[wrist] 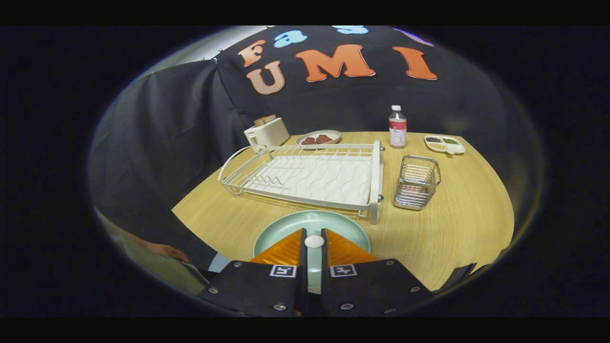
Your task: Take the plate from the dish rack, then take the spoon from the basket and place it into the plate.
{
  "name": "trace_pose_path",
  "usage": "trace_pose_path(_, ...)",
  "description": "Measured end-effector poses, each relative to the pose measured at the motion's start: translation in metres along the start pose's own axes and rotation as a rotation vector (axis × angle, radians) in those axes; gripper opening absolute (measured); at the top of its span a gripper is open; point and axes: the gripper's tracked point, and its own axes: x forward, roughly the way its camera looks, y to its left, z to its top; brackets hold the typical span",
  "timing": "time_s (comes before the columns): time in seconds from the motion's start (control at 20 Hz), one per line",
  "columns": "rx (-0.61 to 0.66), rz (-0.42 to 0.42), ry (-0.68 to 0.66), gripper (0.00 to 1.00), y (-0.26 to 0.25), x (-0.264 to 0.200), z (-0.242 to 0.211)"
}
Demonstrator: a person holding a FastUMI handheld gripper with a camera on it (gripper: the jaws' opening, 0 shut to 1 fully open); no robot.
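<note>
A pale green plate (312, 224) lies flat on the wooden table (457, 228), just in front of the white wire dish rack (310, 176), whose slots hold nothing. My gripper (314, 241) hangs over the plate's near half, shut on a white spoon (314, 241). Only the spoon's small rounded end shows, pinched between the fingertips. The rest of the spoon is hidden by the fingers. To the right of the rack stands the metal wire basket (417, 182), with nothing visible inside it.
Behind the rack are a white toaster (267, 132) and a plate of brown food (318, 138). A plastic bottle (397, 126) and a divided snack tray (444, 144) stand at the back right. A person's hand (167, 250) rests by the table's left edge.
</note>
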Motion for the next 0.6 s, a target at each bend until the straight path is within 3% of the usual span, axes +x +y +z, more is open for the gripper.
trace_pose_path(0.6,0.017,-0.083,0.165,0.18,-0.019,0.006,-0.051)
